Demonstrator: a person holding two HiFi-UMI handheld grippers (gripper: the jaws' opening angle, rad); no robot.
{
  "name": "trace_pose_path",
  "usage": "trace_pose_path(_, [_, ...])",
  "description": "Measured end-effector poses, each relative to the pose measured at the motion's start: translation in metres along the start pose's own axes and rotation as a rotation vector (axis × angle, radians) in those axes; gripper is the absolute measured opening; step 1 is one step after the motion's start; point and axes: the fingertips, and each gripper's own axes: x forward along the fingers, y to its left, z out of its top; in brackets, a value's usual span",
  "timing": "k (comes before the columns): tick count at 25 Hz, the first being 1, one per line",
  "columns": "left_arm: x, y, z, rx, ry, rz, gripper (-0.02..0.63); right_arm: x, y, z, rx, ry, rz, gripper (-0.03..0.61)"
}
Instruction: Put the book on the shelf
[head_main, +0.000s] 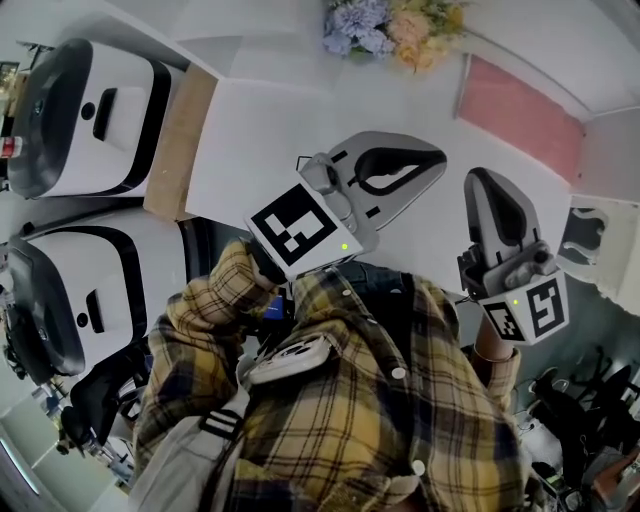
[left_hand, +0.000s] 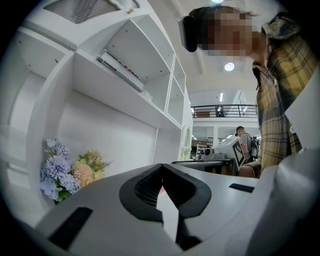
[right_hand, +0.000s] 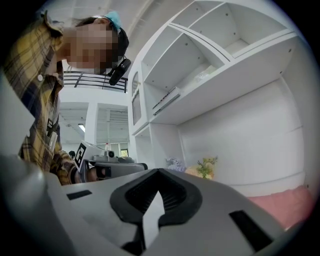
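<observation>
1. The left gripper (left_hand: 165, 196) had its jaws pressed together with nothing between them.
2. The right gripper (right_hand: 154, 201) was closed the same way and equally empty. Both were held level, close to the person's plaid shirt (head_main: 380, 400).
3. What looked like the book (left_hand: 122, 71) lay flat near the front edge of an upper board of the white shelf unit (left_hand: 120, 107). It was too small to be sure.
4. On the white counter (head_main: 300, 130), near the flowers (head_main: 390, 25), lay a flat pink thing (head_main: 520, 115) that I could not identify.
5. Judging by this, the placing seemed done and nothing was left to carry. If the shelved thing was not the book, the task had not begun.
</observation>
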Motion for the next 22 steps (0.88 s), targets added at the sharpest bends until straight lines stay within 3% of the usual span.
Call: trace_pose_path(22, [0.0019, -0.0038, -0.0077, -0.004, 0.021, 0.0, 0.02, -0.0024, -0.0003, -0.0022, 0.002, 0.003, 0.009, 0.017])
